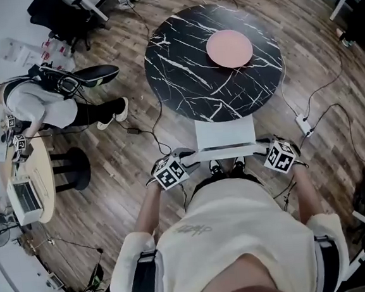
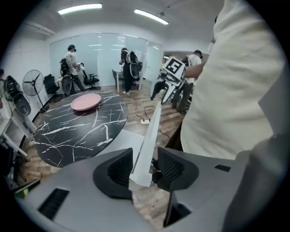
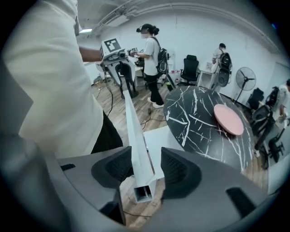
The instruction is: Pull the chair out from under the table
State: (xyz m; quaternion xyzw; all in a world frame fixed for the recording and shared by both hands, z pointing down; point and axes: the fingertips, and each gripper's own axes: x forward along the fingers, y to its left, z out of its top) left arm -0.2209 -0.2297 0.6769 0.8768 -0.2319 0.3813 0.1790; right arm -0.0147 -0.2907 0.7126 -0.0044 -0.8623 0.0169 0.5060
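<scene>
Grip pending | white square-tube chair rail (image 1: 226, 148) is straddled by left gripper (image 2: 144, 167) and right gripper (image 3: 141, 170), jaws wide, unclamped | ends should be clamped evenly, then drawn straight near.

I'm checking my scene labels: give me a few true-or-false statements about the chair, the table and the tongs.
1. A pink plate lies on the table. True.
2. The rail of the chair runs between the jaws of the left tongs and the right tongs. True.
3. The right tongs are clamped on the rail. False: their jaws stand apart, with gaps beside it.
4. The chair stands far from the table. False: it meets the table's rim.
5. The table is square. False: it is round.
</scene>
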